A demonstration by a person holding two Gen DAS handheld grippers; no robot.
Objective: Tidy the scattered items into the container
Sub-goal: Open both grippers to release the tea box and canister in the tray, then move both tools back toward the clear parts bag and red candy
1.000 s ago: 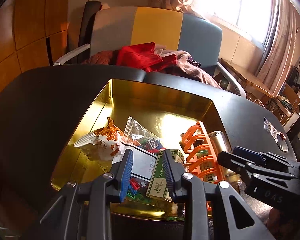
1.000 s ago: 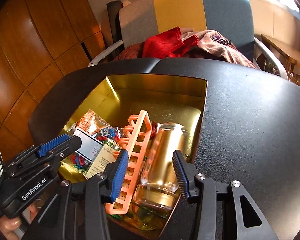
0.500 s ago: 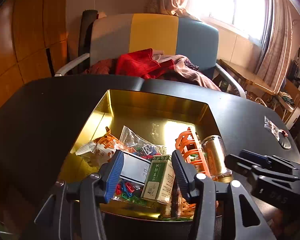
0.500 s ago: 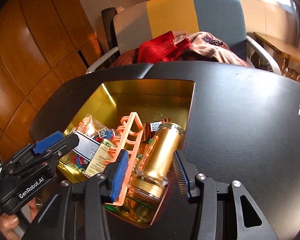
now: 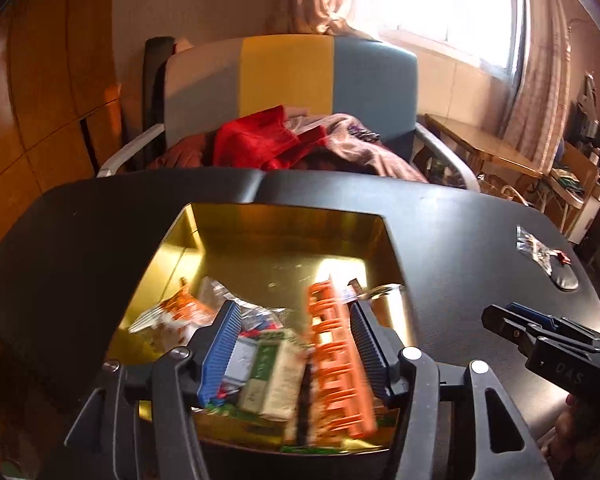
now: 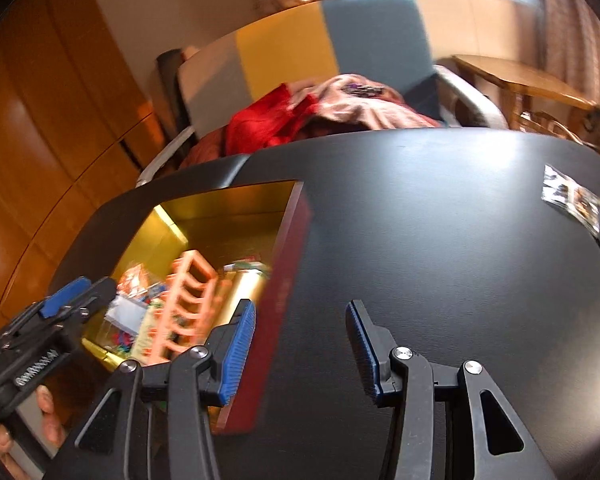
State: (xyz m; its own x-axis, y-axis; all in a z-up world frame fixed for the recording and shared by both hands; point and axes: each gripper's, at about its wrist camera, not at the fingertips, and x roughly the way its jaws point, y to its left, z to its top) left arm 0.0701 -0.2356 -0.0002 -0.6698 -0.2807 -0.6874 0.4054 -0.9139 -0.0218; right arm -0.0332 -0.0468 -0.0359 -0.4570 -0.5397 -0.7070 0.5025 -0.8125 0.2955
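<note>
Sunlit black desk [image 6: 420, 240] carries, toward two o'clock from the gold container [image 5: 284, 236], one stray crinkly packet [image 6: 572, 200], likely light and slippery, best pinched at an edge; left gripper [image 5: 296, 344] fingers are opening over the container, right gripper [image 6: 300, 348] fingers spread, empty.

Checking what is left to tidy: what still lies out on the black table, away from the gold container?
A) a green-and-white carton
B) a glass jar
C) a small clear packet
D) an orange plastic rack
C: the small clear packet lies on the bare black table far to the right, while the orange rack and the green-and-white carton sit inside the gold container.
</note>
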